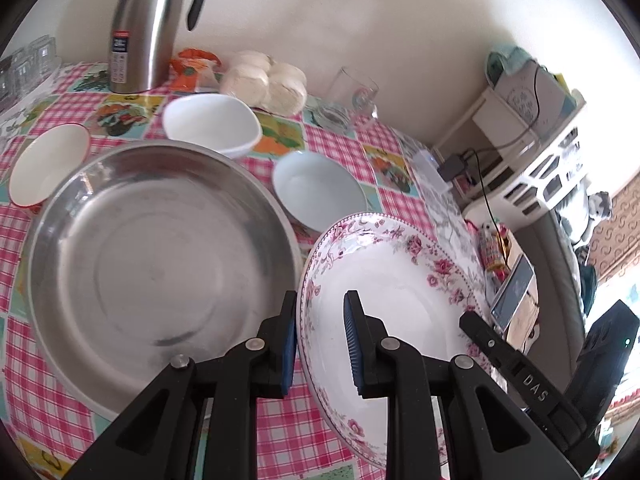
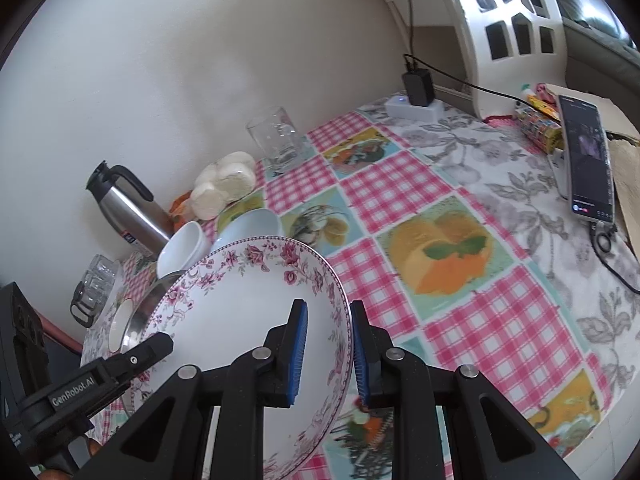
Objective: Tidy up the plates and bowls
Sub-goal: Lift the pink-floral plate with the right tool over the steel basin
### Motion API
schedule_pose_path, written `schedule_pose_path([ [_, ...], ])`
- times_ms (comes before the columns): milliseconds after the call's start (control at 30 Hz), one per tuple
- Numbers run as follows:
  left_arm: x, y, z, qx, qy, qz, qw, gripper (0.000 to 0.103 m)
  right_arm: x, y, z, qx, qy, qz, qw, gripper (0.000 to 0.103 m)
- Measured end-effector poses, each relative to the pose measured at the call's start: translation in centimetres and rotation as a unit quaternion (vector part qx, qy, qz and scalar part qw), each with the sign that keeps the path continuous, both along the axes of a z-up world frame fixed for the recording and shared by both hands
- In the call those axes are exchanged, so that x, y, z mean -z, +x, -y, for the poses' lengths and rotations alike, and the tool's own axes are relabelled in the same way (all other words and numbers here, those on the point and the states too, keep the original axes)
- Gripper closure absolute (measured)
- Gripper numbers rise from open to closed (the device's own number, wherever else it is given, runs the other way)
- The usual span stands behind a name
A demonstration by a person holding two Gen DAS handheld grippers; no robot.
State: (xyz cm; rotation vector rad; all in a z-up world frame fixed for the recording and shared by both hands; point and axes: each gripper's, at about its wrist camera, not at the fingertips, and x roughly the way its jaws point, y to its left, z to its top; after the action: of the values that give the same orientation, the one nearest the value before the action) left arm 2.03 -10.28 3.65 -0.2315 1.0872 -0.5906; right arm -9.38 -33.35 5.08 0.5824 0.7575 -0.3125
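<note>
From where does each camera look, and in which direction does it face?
Left wrist: sits on the left claw, faces the wall across the steel pan; its fingers straddle the floral plate rim.
Right wrist: sits on the right claw, faces across the table; fingers straddle the opposite rim.
Shared: floral plate, thermos, each other's claw.

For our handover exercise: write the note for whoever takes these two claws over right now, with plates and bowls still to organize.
Left claw: open, straddling the floral plate's left rim.
Right claw: open, straddling the same plate's right rim.
Neither pad is visibly pressing; the plate looks tilted.
Steel pan beside it; white bowl, red-rimmed bowl and pale blue bowl sit separately behind.
Done: nothing stacked.
Left: close on the plate, place it, gather the bowls.
</note>
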Motion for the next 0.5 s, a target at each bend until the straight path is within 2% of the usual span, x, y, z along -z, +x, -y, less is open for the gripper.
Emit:
schedule_pose_path([
  [500, -0.2, 3.1, -6.5, -0.075, -0.037, -0.02, 0.9963, 0.08, -0.6, 3.7, -5.3, -0.044, 0.005, 0.006, 0.999, 0.08],
])
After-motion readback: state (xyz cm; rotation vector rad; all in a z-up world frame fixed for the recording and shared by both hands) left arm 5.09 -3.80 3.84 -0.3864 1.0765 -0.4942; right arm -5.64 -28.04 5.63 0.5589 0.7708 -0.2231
